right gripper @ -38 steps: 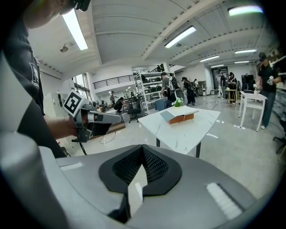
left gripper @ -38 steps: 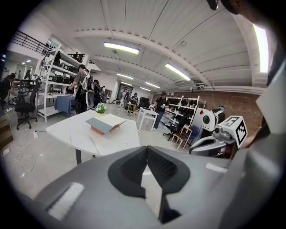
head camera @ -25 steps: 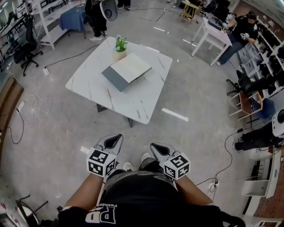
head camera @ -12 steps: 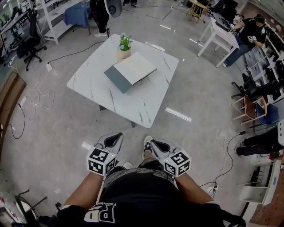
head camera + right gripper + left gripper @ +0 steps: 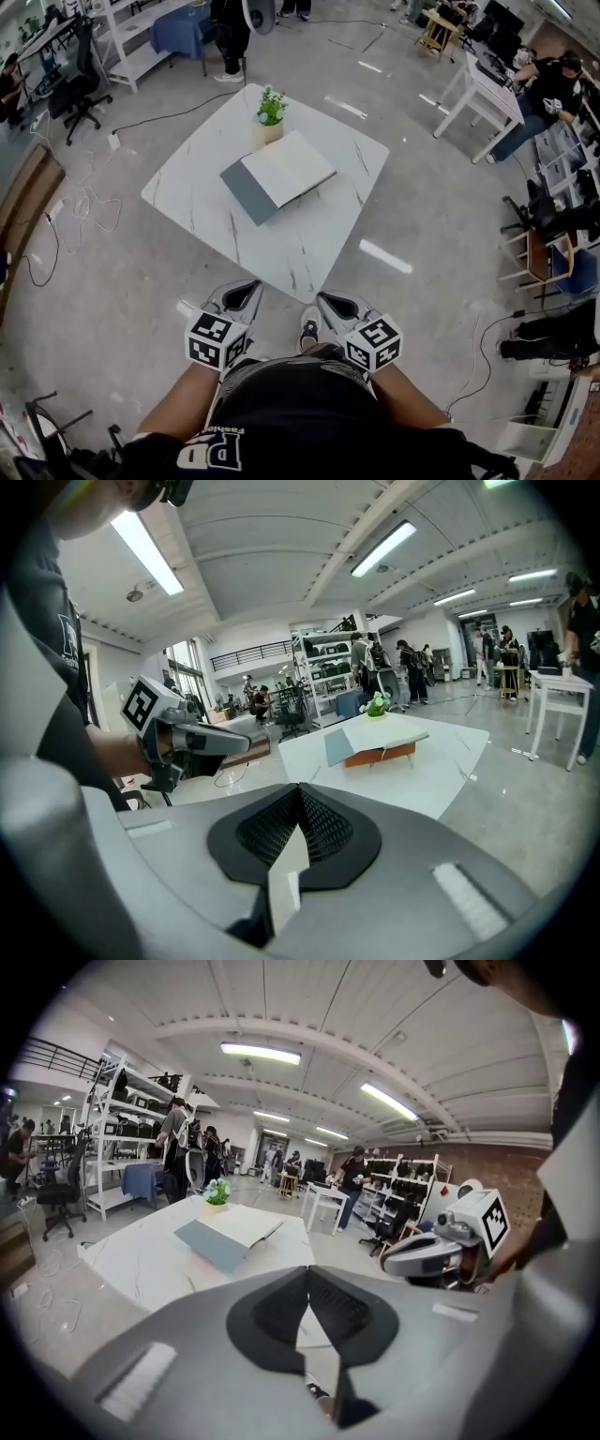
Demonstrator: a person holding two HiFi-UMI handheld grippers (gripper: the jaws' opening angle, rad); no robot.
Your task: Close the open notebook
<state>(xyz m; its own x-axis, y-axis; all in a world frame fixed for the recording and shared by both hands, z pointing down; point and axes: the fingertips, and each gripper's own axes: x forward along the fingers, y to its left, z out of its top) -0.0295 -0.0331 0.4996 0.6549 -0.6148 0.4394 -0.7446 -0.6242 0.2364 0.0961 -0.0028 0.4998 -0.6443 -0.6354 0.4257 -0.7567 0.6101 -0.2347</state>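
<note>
An open notebook with pale pages and a grey-blue cover lies on the low white marble table, next to a small potted plant. It also shows far ahead in the left gripper view as the notebook and in the right gripper view as the notebook. My left gripper and right gripper are held close to my body, short of the table's near edge. Both are shut with nothing between the jaws, as the left gripper and right gripper show up close.
Cables trail over the floor at the left. White shelving and a standing person are beyond the table. A white desk with a seated person and several chairs line the right side.
The table and notebook have come nearer and lower in the head view as I stepped forward. Both grippers keep their place in front of my body, still shut.
</note>
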